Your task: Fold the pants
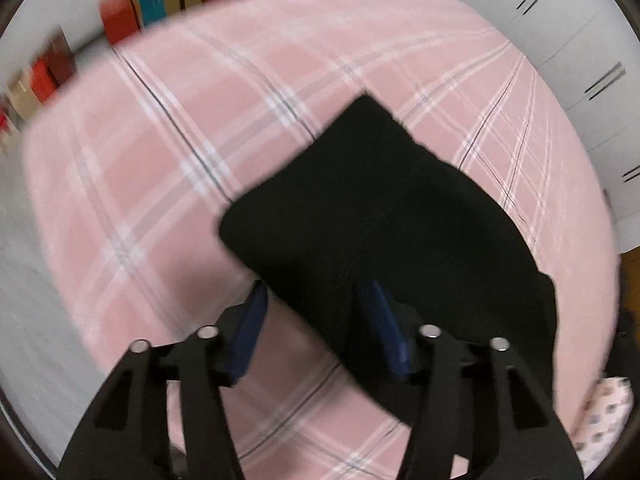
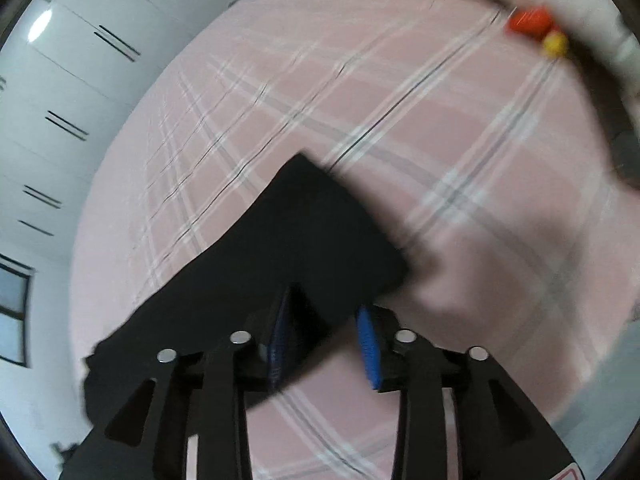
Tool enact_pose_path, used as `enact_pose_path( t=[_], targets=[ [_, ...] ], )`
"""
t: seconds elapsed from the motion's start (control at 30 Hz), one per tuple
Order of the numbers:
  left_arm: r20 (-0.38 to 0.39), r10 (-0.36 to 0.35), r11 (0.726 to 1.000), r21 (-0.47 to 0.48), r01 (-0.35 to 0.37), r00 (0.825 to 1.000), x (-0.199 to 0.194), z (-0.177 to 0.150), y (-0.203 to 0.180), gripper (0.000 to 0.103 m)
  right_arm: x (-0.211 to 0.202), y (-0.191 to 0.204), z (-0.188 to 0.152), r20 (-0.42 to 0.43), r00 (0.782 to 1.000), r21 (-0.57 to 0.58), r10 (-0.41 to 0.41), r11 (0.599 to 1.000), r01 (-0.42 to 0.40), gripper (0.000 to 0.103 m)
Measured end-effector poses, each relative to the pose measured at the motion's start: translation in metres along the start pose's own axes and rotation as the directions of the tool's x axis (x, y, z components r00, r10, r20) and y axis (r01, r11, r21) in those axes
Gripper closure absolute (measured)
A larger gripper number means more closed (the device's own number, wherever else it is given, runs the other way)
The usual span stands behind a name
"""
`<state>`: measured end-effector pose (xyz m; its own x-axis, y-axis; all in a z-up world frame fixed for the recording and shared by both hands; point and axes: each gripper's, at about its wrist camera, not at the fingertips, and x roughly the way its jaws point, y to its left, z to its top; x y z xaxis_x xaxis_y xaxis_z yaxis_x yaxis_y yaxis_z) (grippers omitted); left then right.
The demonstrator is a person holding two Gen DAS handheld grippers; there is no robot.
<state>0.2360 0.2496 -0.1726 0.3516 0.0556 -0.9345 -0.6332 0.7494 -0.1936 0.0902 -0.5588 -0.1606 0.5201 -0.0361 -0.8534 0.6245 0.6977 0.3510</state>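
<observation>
The left gripper (image 1: 316,320) has its blue-padded fingers (image 1: 250,328) partly spread, a fold of the black pants (image 1: 380,216) lying between them. One pad sits against the cloth and the other stands clear of it, so this looks like a loose hold at best.

The right gripper (image 2: 324,336) shows the same. Its fingers (image 2: 368,344) are narrower, with a pants edge (image 2: 304,240) in the gap, and whether the pads truly press on it cannot be told through the blur.

Both grippers point steeply down at the pants, which hang from near the fingers and trail out across a bed covered by a pink checked sheet (image 1: 160,184). Beyond the pants, past the bed's far edge, stand coloured boxes (image 1: 152,4) and white cupboard doors (image 2: 80,80).

The step in hand appears to be lifting one end of the pants to carry it over. To do it well, both grips probably need to close firmly on the cloth first. The two hands should then rise level together, keeping the edge taut between them so the fold lands square.
</observation>
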Motion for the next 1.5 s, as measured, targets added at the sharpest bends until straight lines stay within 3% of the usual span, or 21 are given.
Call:
enact_pose_path(
  t=[0.1, 0.17, 0.27, 0.33, 0.4, 0.43, 0.57, 0.63, 0.7, 0.73, 0.83, 1.0, 1.07, 1.1, 1.23, 1.3, 1.4, 1.5],
  targets=[
    [0.111, 0.071, 0.990, 0.111, -0.083, 0.991, -0.030, -0.017, -0.023, 0.042, -0.013, 0.013, 0.004, 0.045, 0.998, -0.123, -0.045, 0.991, 0.051, 0.063],
    [0.162, 0.071, 0.978, 0.184, -0.101, 0.984, -0.048, -0.025, -0.034, 0.028, -0.012, 0.042, 0.011, 0.066, 0.997, -0.238, -0.048, 0.969, 0.063, 0.056],
    [0.178, -0.004, 0.955, 0.292, -0.049, 0.984, -0.053, -0.030, -0.083, 0.028, -0.009, 0.093, 0.008, 0.030, 0.997, -0.350, 0.073, 0.935, -0.058, 0.056],
    [0.145, -0.030, 0.933, 0.360, -0.025, 0.989, -0.043, -0.029, -0.114, 0.028, 0.000, 0.149, -0.015, -0.050, 0.984, -0.472, 0.169, 0.864, -0.172, 0.059],
    [0.117, -0.004, 0.914, 0.404, -0.044, 0.993, -0.027, -0.031, -0.134, 0.028, 0.013, 0.205, -0.047, -0.163, 0.961, -0.572, 0.224, 0.772, -0.277, 0.072],
    [0.110, 0.007, 0.913, 0.405, -0.052, 0.994, -0.024, -0.031, -0.134, 0.029, 0.026, 0.242, -0.071, -0.243, 0.940, -0.611, 0.239, 0.715, -0.340, 0.080],
    [0.051, -0.007, 0.930, 0.368, -0.012, 0.999, -0.012, -0.051, -0.115, 0.029, 0.069, 0.359, -0.144, -0.434, 0.863, -0.675, 0.260, 0.541, -0.502, 0.083],
    [0.013, -0.002, 0.930, 0.367, -0.003, 1.000, -0.001, -0.062, -0.104, 0.029, 0.090, 0.412, -0.171, -0.471, 0.852, -0.713, 0.229, 0.469, -0.521, 0.083],
    [0.003, 0.010, 0.925, 0.379, -0.010, 1.000, 0.004, -0.070, -0.088, 0.029, 0.111, 0.455, -0.185, -0.472, 0.856, -0.740, 0.212, 0.433, -0.515, 0.083],
    [0.009, 0.022, 0.925, 0.379, -0.023, 1.000, 0.006, -0.074, -0.081, 0.029, 0.124, 0.476, -0.185, -0.454, 0.867, -0.747, 0.203, 0.444, -0.495, 0.083],
    [0.013, 0.017, 0.922, 0.386, -0.021, 1.000, 0.009, -0.076, -0.062, 0.029, 0.153, 0.512, -0.177, -0.458, 0.869, -0.719, 0.186, 0.497, -0.485, 0.074],
    [0.045, 0.022, 0.893, 0.448, -0.040, 0.999, 0.013, -0.082, -0.063, 0.028, 0.187, 0.541, -0.192, -0.516, 0.850, -0.718, 0.107, 0.486, -0.498, 0.063],
    [0.044, 0.014, 0.884, 0.466, -0.033, 0.999, 0.017, -0.086, -0.064, 0.027, 0.192, 0.549, -0.192, -0.542, 0.833, -0.709, 0.111, 0.472, -0.524, 0.083],
    [0.044, 0.011, 0.883, 0.468, -0.030, 0.999, 0.018, -0.086, -0.064, 0.027, 0.194, 0.550, -0.190, -0.541, 0.834, -0.711, 0.107, 0.472, -0.521, 0.098],
    [0.042, 0.017, 0.883, 0.468, -0.035, 0.999, 0.026, -0.088, -0.066, 0.026, 0.189, 0.567, -0.188, -0.485, 0.868, -0.761, 0.105, 0.437, -0.479, 0.099],
    [0.037, 0.014, 0.890, 0.454, -0.029, 0.999, 0.026, -0.086, -0.066, 0.026, 0.184, 0.569, -0.180, -0.465, 0.875, -0.757, 0.137, 0.450, -0.473, 0.099],
    [0.050, 0.006, 0.890, 0.455, -0.028, 0.999, 0.023, -0.082, -0.067, 0.026, 0.179, 0.562, -0.165, -0.498, 0.850, -0.711, 0.171, 0.481, -0.513, 0.079],
    [0.049, 0.008, 0.892, 0.451, -0.029, 0.999, 0.023, -0.084, -0.066, 0.025, 0.179, 0.555, -0.181, -0.504, 0.851, -0.733, 0.146, 0.449, -0.511, 0.051]
  ],
)
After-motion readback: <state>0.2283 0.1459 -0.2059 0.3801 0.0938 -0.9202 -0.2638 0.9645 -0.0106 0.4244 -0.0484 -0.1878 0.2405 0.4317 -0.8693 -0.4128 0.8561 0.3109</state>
